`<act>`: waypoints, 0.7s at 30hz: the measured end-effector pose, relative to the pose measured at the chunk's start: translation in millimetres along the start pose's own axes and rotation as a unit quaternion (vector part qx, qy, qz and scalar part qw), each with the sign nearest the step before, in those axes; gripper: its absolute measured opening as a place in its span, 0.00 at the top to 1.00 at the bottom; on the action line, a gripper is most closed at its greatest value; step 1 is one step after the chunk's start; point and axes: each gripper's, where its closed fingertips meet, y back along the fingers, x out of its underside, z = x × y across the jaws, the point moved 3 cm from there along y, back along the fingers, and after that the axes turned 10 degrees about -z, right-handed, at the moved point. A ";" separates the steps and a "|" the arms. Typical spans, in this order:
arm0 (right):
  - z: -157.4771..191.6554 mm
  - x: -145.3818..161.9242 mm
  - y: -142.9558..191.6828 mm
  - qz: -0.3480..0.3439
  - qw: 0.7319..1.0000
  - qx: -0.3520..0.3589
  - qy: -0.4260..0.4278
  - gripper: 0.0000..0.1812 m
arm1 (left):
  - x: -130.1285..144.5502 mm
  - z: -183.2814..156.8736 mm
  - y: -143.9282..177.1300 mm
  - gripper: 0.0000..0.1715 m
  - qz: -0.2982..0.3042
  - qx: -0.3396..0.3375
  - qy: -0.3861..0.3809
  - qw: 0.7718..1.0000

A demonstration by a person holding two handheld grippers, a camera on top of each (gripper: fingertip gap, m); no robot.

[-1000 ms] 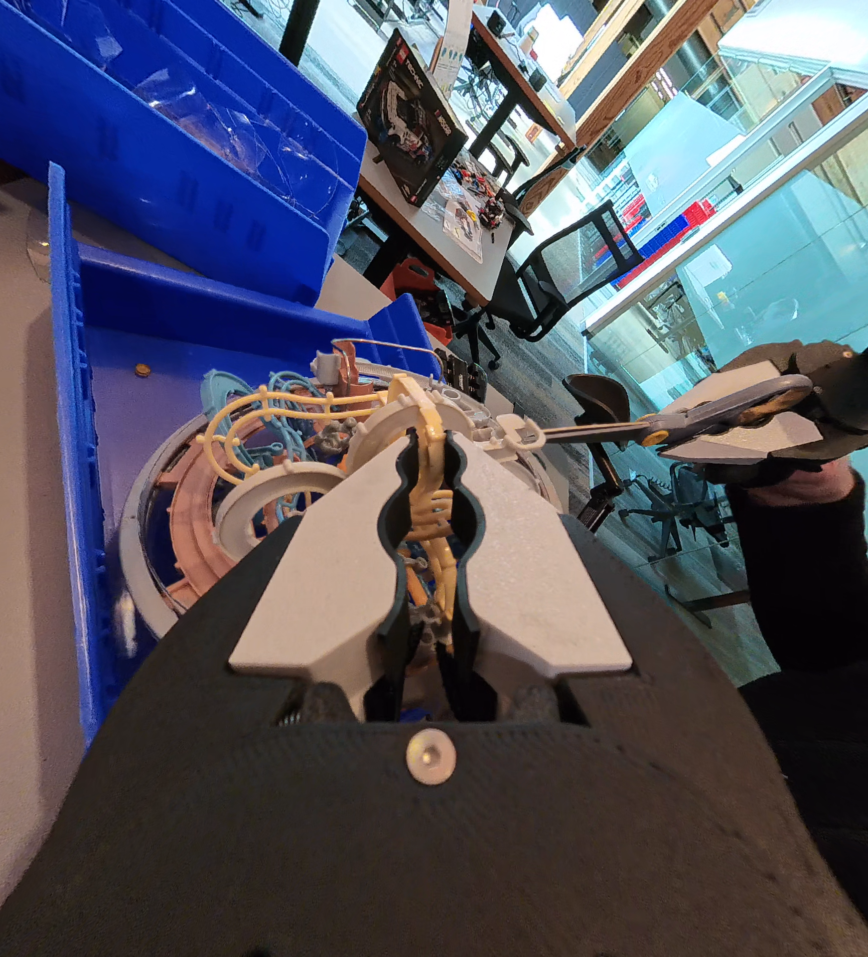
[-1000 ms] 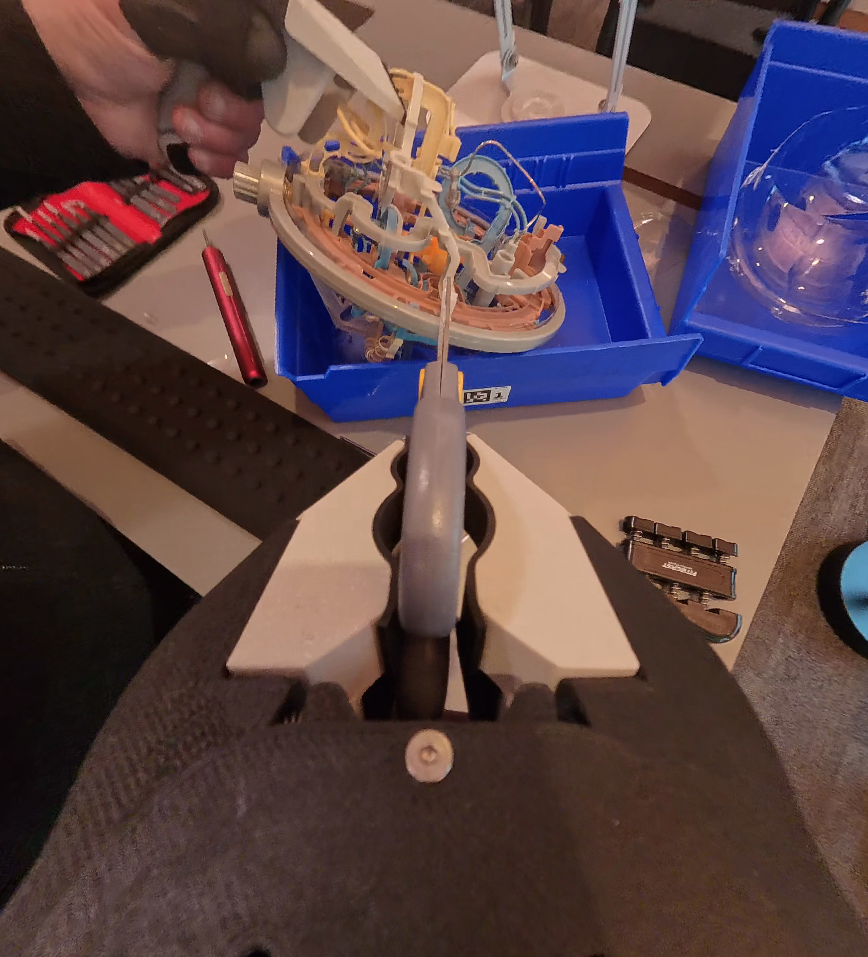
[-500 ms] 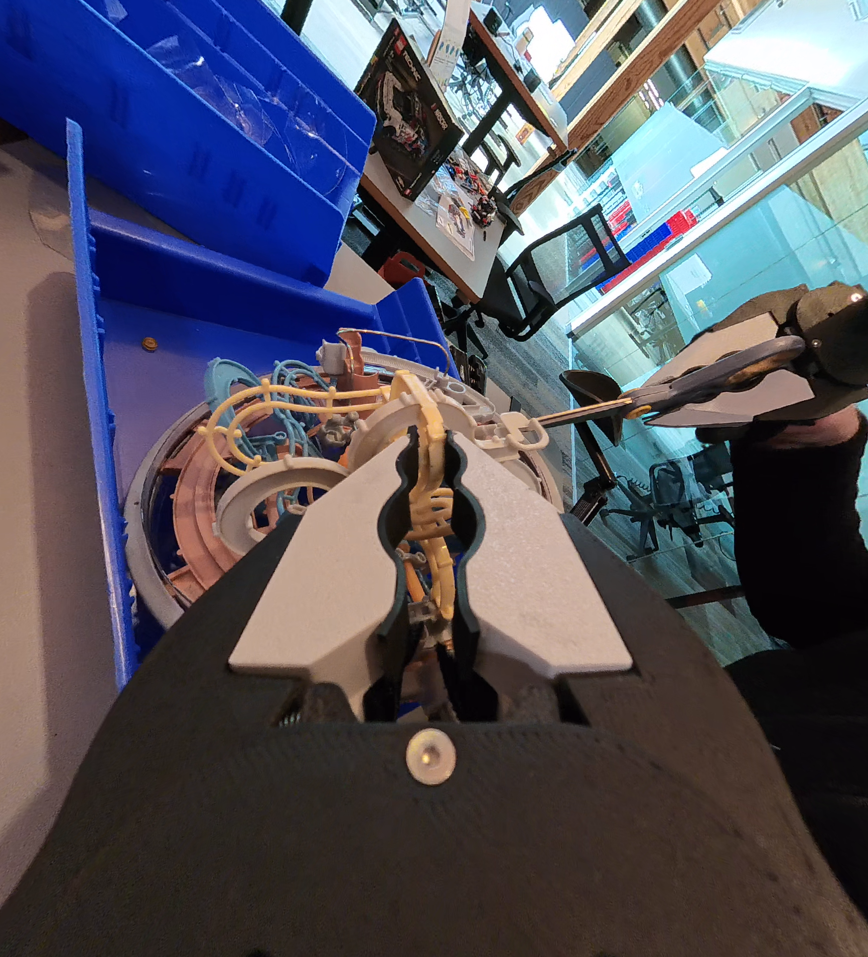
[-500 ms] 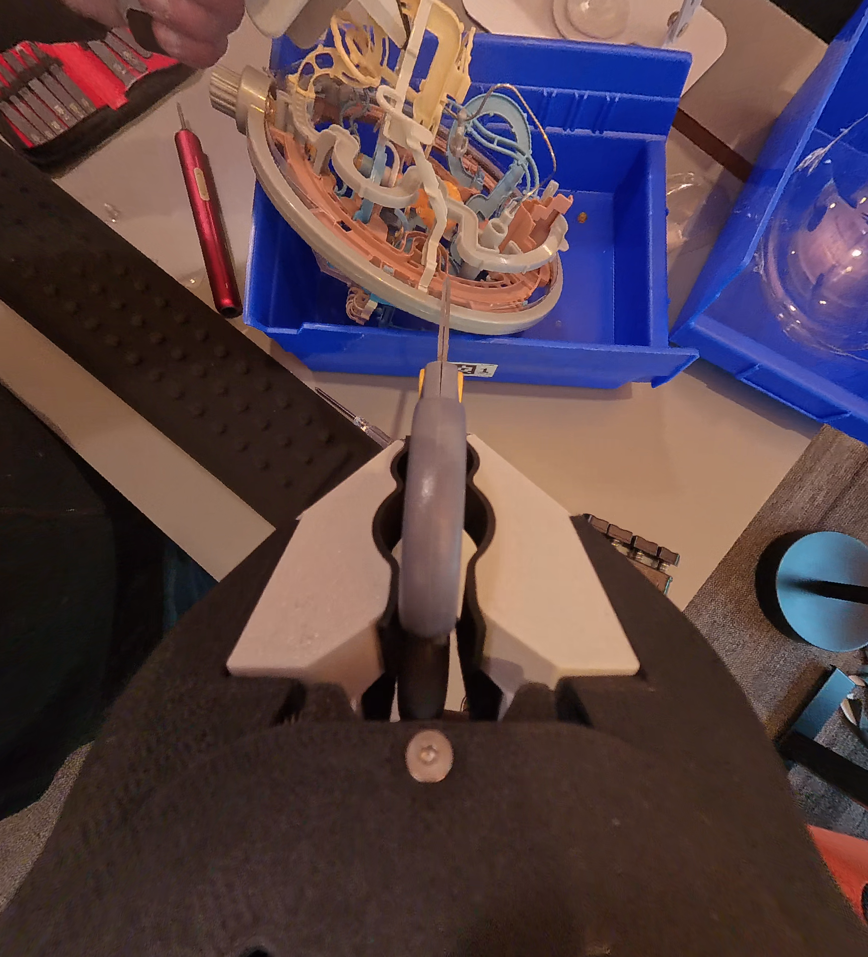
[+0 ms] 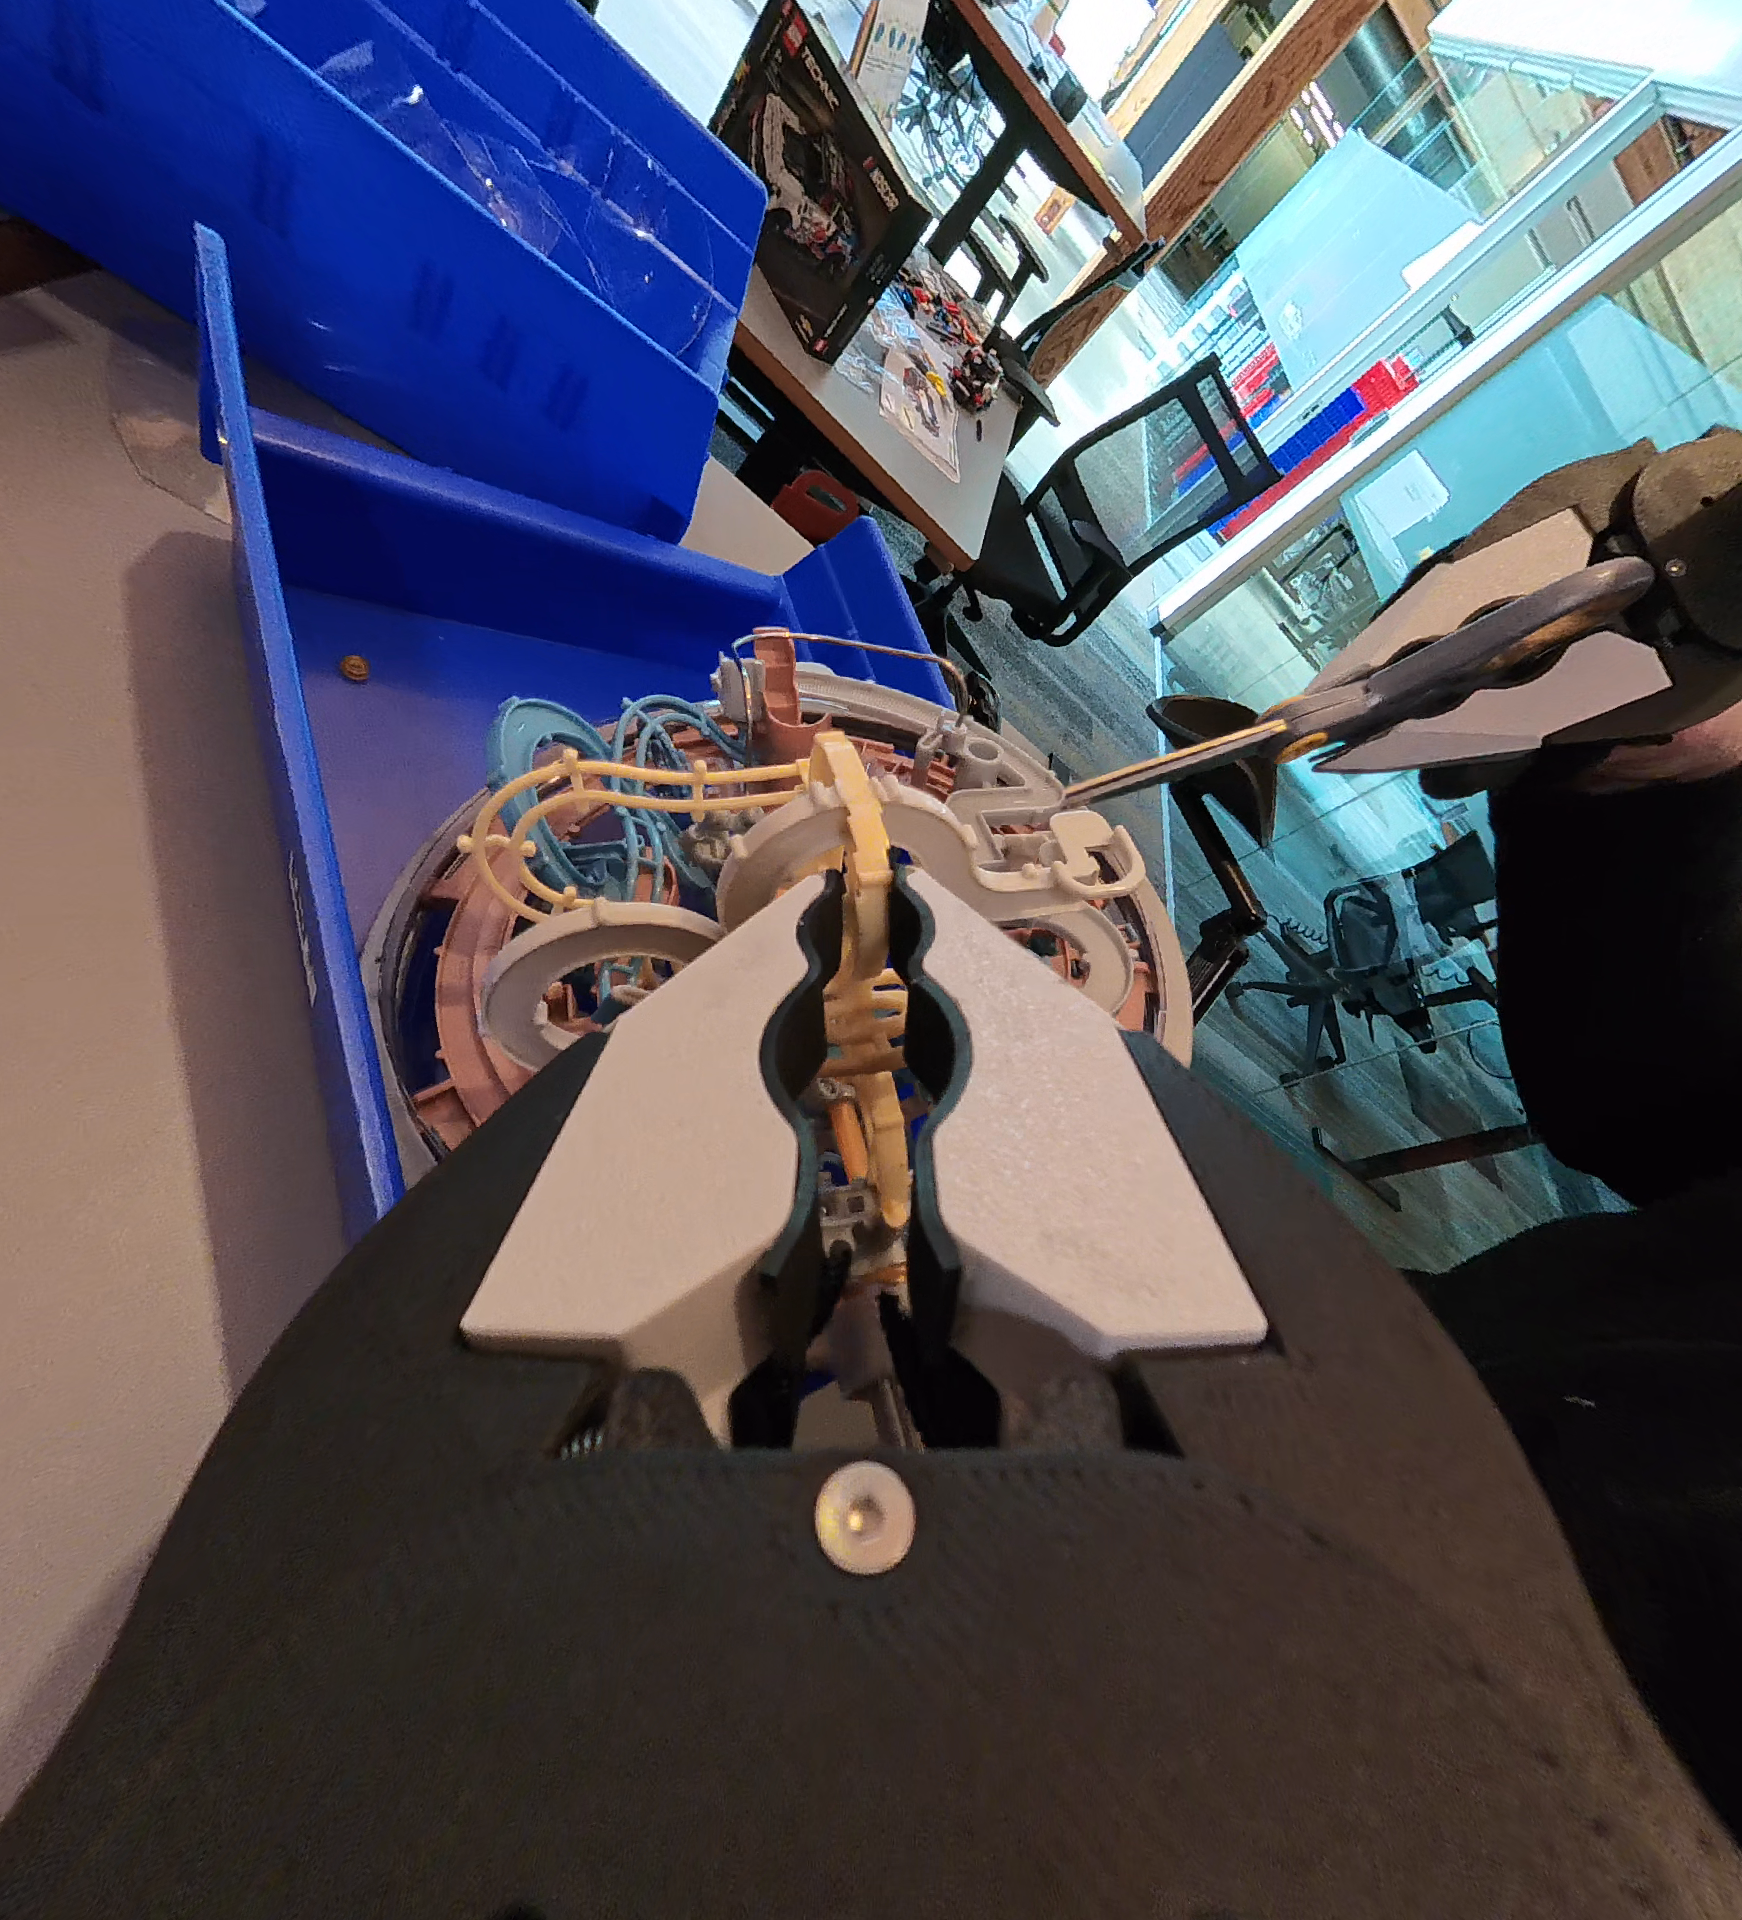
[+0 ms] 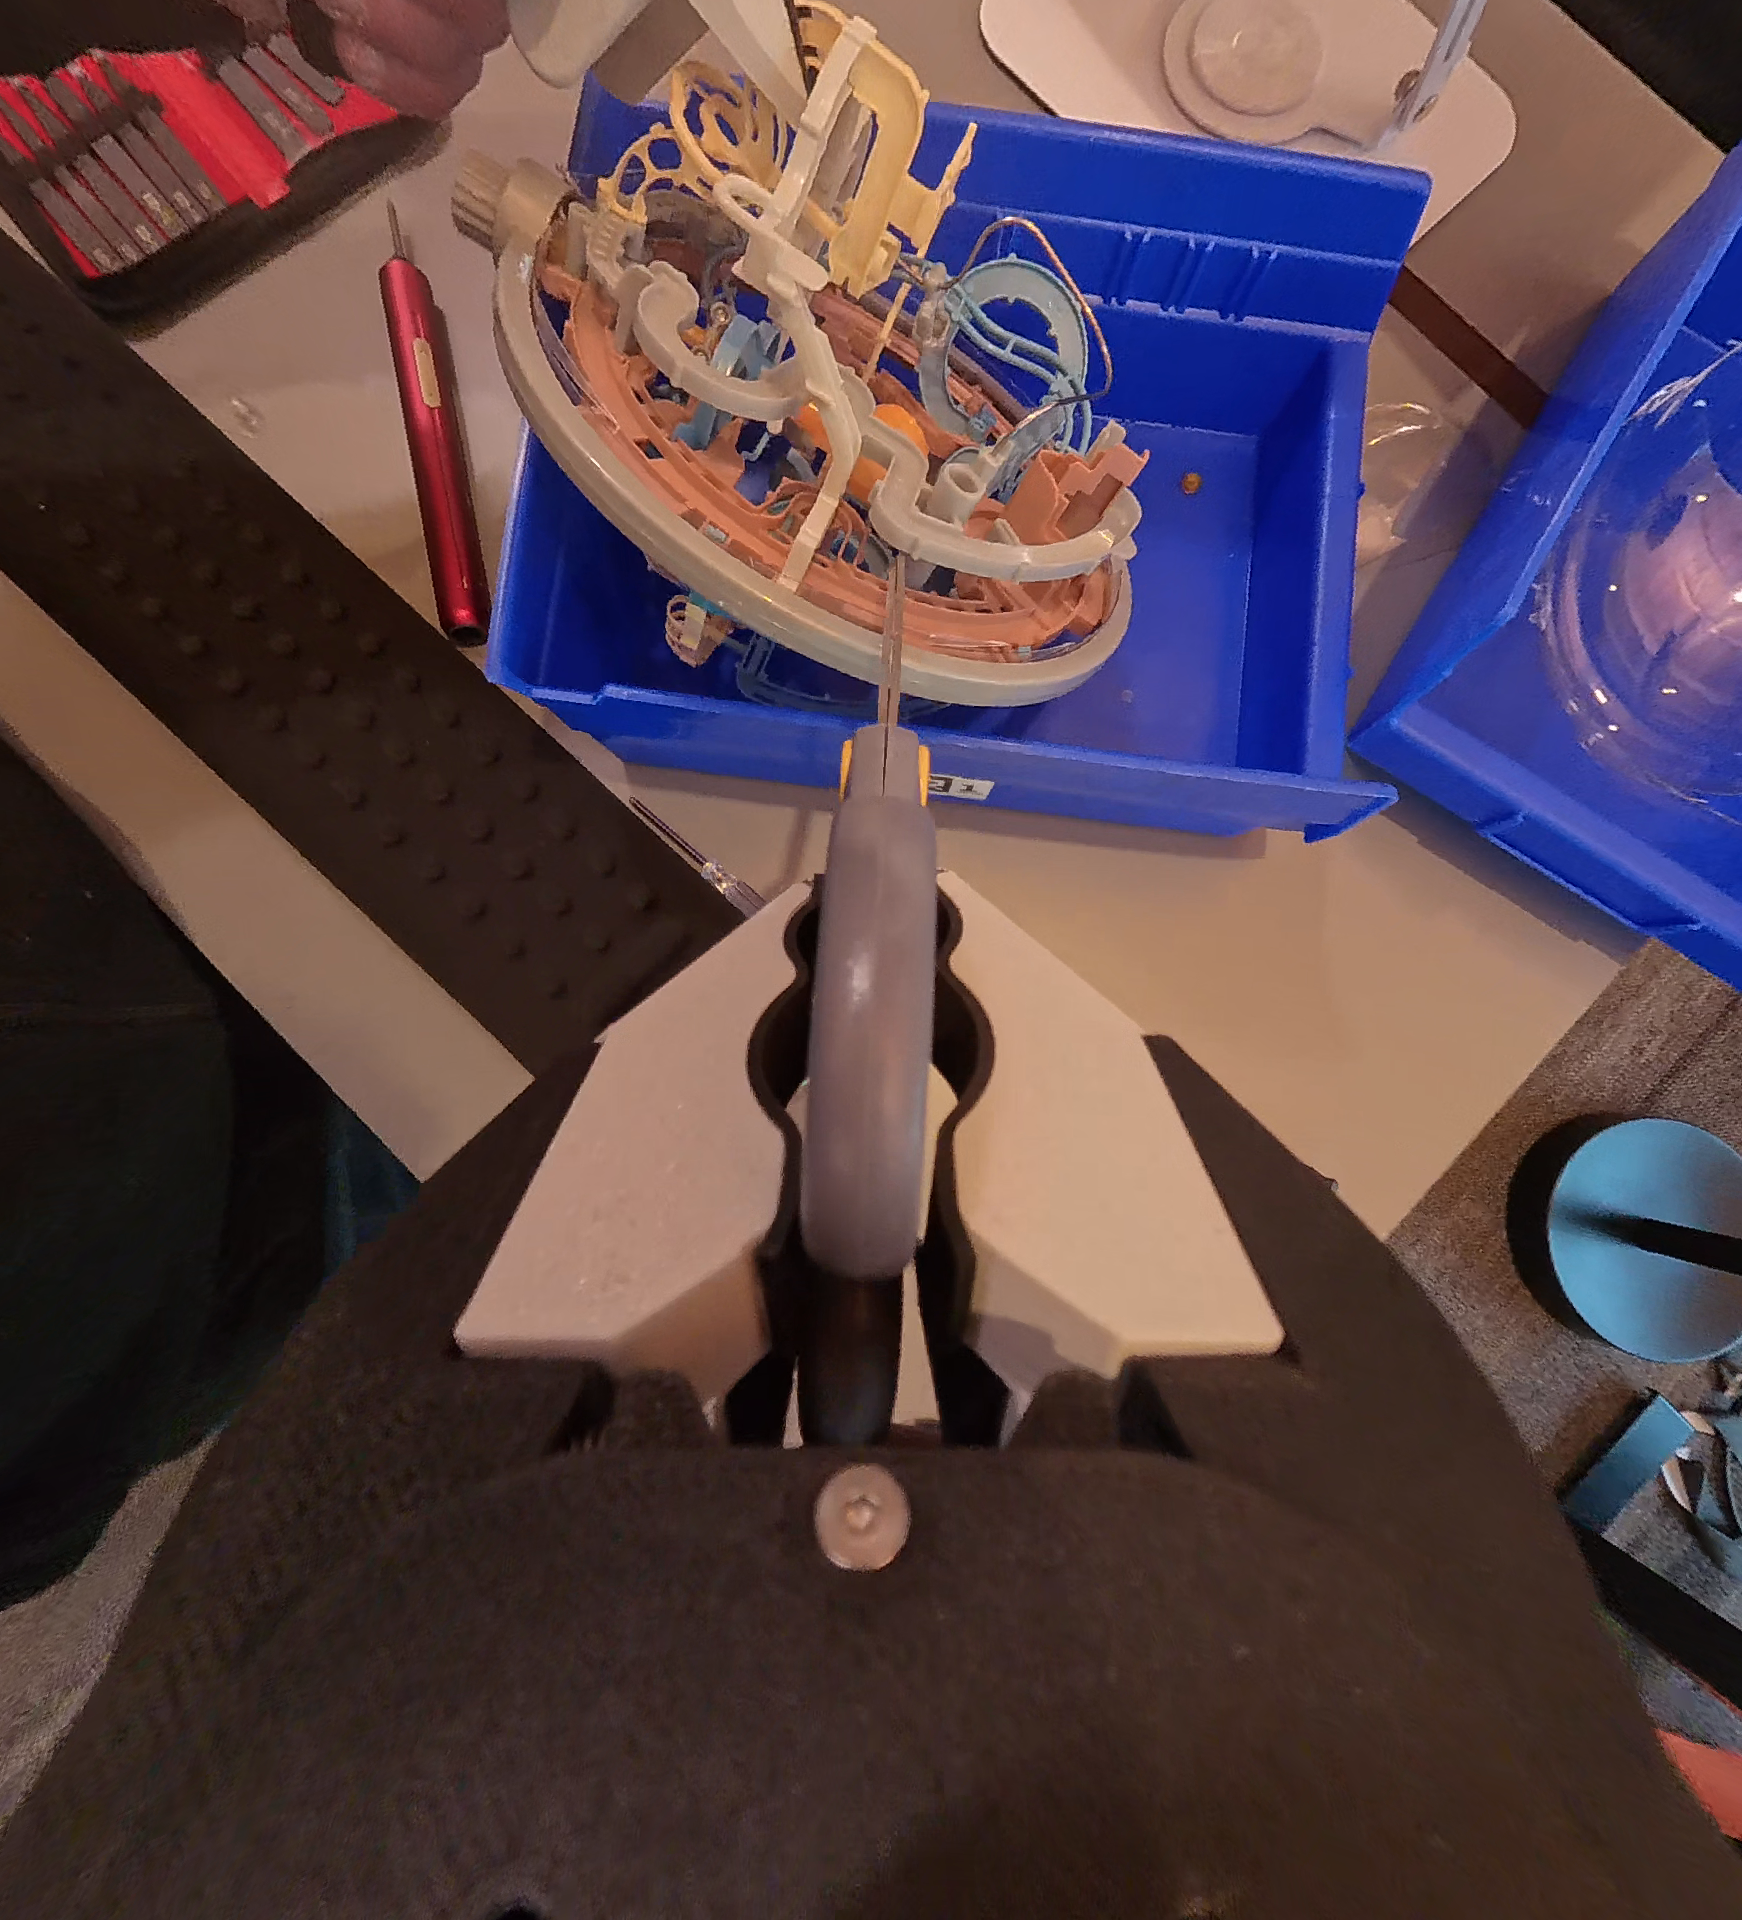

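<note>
Holding a tilted maze track assembly (image 6: 805,436) above the blue bin (image 6: 1251,717), left gripper (image 5: 862,914) clamped nearly closed on a cream upright rail (image 5: 862,821) at the assembly's raised side. Straight ahead of the right gripper (image 6: 872,914), closed around the grey handle of a thin-bladed tool (image 6: 872,1039); long axis aimed at the assembly, tip touching or just beside a grey curved track (image 6: 908,520) near the lower rim. Beside the bin: red screwdriver (image 6: 431,447). Right hand level, left raised and canted.

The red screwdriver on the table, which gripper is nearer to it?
Left. The left gripper grips the maze toy just beyond the red screwdriver; the right gripper, holding scissors, sits farther back.
</note>
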 end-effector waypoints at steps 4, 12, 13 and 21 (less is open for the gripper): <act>1.3 5.0 -9.2 -0.028 0.999 0.000 -0.028 0.92 | -7.9 -4.3 6.2 0.90 -0.009 0.006 -0.012 1.000; 3.2 8.7 -18.1 -0.071 0.994 -0.006 -0.078 0.92 | -59.8 -5.4 -7.2 0.73 0.041 -0.056 -0.134 0.989; 3.5 7.5 -18.8 -0.069 0.994 -0.007 -0.078 0.92 | -56.7 -3.1 -17.1 0.71 0.077 -0.053 -0.137 0.986; -2.6 -4.6 -28.0 -0.032 0.998 0.018 -0.051 0.92 | -16.2 18.3 -50.1 0.76 0.178 -0.026 -0.088 0.980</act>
